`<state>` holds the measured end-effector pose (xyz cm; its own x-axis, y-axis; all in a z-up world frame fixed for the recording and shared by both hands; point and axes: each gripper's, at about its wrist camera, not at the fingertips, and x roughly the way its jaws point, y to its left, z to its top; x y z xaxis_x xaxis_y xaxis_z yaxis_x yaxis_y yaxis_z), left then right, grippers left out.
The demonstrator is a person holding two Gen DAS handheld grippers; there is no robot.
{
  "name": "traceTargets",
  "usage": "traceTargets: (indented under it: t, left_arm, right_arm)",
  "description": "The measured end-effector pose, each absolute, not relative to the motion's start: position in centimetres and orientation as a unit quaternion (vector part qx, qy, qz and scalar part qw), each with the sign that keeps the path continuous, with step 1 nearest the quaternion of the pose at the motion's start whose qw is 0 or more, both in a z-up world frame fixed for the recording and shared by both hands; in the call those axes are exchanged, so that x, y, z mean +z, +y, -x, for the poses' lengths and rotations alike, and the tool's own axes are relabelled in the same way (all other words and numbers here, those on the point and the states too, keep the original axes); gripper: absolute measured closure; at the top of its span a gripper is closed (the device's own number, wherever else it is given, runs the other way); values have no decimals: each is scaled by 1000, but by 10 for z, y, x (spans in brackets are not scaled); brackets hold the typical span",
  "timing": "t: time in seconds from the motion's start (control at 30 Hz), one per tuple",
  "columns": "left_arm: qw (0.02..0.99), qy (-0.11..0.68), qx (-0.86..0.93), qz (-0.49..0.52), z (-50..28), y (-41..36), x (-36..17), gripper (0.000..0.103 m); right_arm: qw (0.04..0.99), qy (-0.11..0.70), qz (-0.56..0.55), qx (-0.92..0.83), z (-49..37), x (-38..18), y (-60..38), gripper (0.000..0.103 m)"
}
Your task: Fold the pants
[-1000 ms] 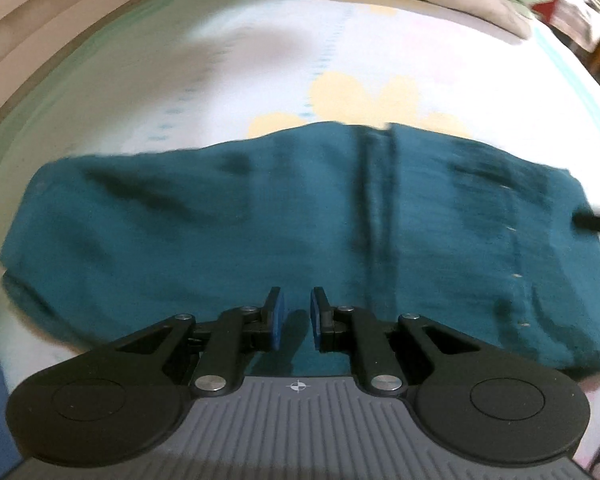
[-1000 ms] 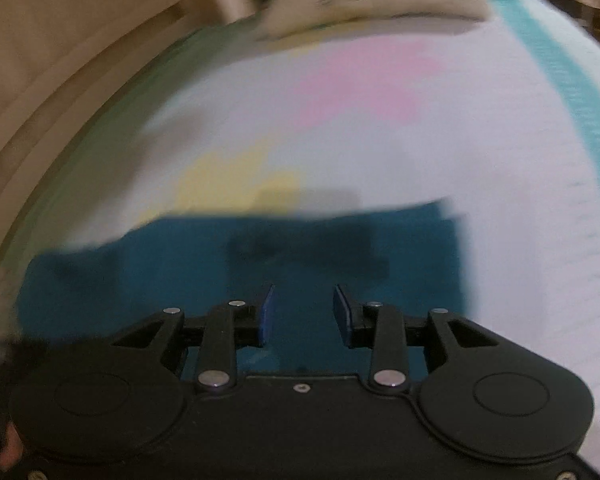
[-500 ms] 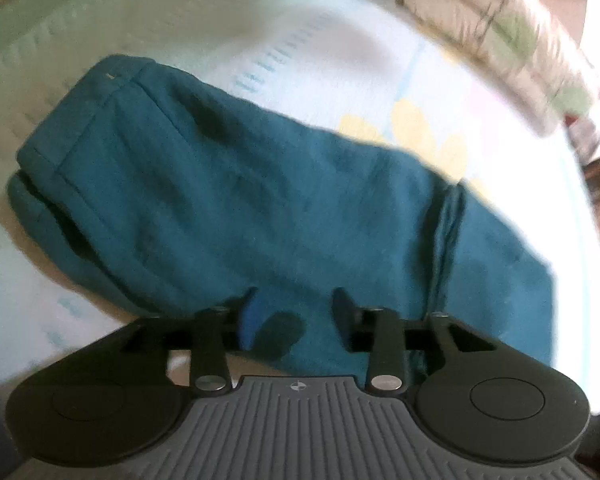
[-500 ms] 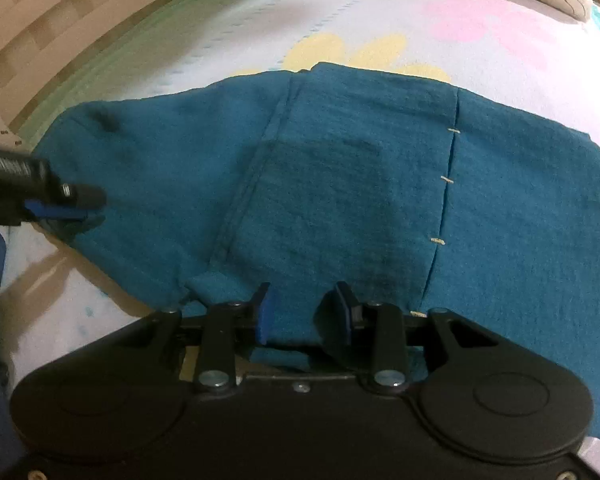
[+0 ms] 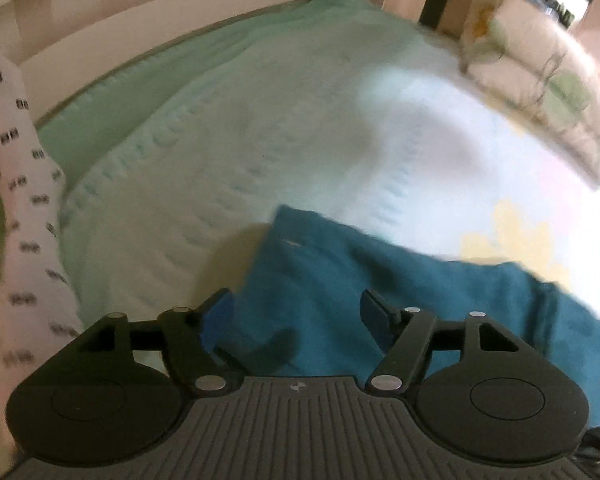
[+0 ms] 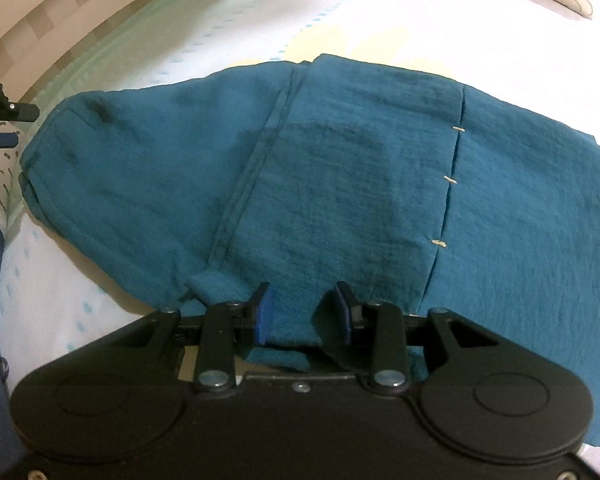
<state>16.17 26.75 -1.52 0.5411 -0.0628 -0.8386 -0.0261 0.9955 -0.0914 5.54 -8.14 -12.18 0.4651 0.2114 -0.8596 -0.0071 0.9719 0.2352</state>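
The teal pants point(image 6: 340, 184) lie folded on the bed point(image 6: 228, 36). The left tongs point(image 5: 296, 316), just opened wide, hover over the 9 o'clock end. The right tongs point(image 6: 302, 312) stand half open astride the 6 o'clock edge, gripping nothing.

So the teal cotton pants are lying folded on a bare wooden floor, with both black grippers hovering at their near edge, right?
Not quite: the teal cotton pants lie on a bed sheet, pale with pastel flower prints, not a wooden floor; the right wrist view shows it. The rest holds: the left gripper and the right gripper are both at the pants' near edge.
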Motion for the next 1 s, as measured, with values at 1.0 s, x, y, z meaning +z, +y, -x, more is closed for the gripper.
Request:
traceTargets:
  t: [1.0]
  left_arm:
    - [825, 560, -66, -34, -194, 252, -92, 2]
  right_arm:
    - [843, 522, -108, 74, -74, -129, -81, 58]
